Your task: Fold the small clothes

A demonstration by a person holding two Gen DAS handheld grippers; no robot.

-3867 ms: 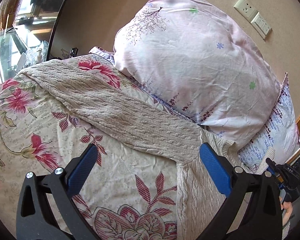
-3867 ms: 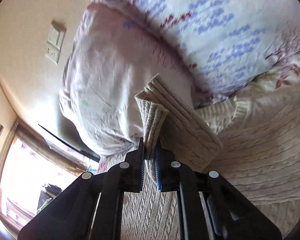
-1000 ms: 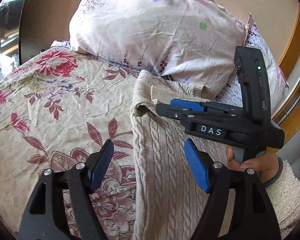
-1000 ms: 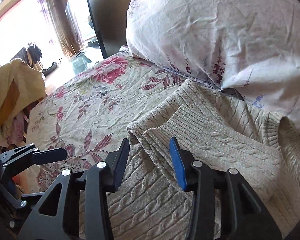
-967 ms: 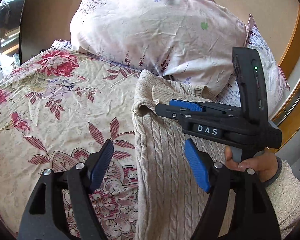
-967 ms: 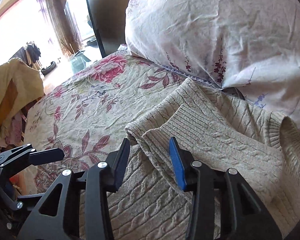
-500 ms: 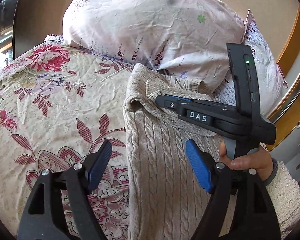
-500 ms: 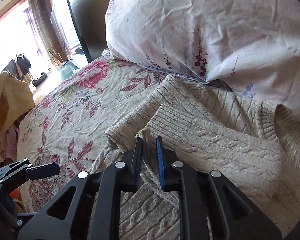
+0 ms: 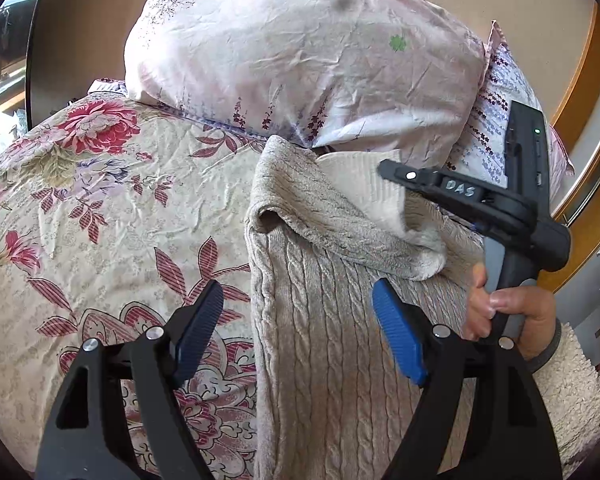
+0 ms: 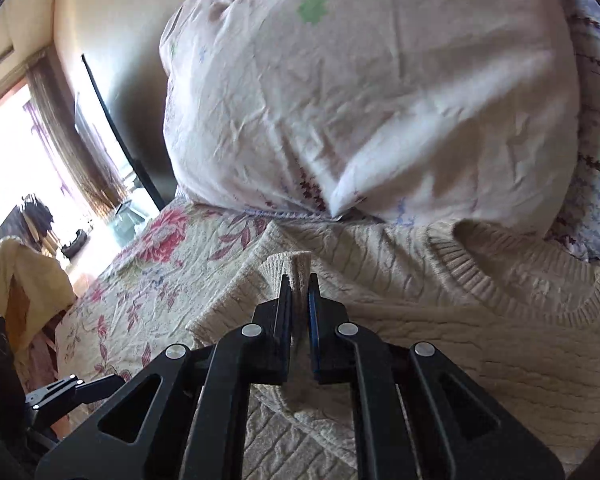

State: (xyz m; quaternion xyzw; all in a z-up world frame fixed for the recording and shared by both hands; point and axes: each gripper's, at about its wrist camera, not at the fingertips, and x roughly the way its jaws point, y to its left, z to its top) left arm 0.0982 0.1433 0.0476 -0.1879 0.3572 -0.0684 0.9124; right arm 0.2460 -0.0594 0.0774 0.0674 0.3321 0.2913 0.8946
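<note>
A beige cable-knit sweater [image 9: 320, 340] lies on the floral bedspread [image 9: 100, 208], its collar [image 10: 512, 284] near the pillows. My right gripper [image 10: 298, 280] is shut on the ribbed cuff of the sweater's sleeve [image 10: 286, 264] and holds it raised above the sweater body. In the left wrist view the right gripper [image 9: 384, 170] lifts that sleeve [image 9: 340, 216] up and across. My left gripper [image 9: 300, 320] is open and empty, hovering over the sweater's left edge.
A large pink pillow [image 9: 300, 52] and a blue-flowered pillow [image 9: 496, 120] stand just behind the sweater. A wooden headboard [image 9: 580, 100] is at the right. A yellow cloth [image 10: 24, 276] lies past the bed's far side, by a bright window.
My right gripper has closed on the sleeve cuff and raised it off the sweater, pulling it toward the right. My left gripper stays open in about the same place.
</note>
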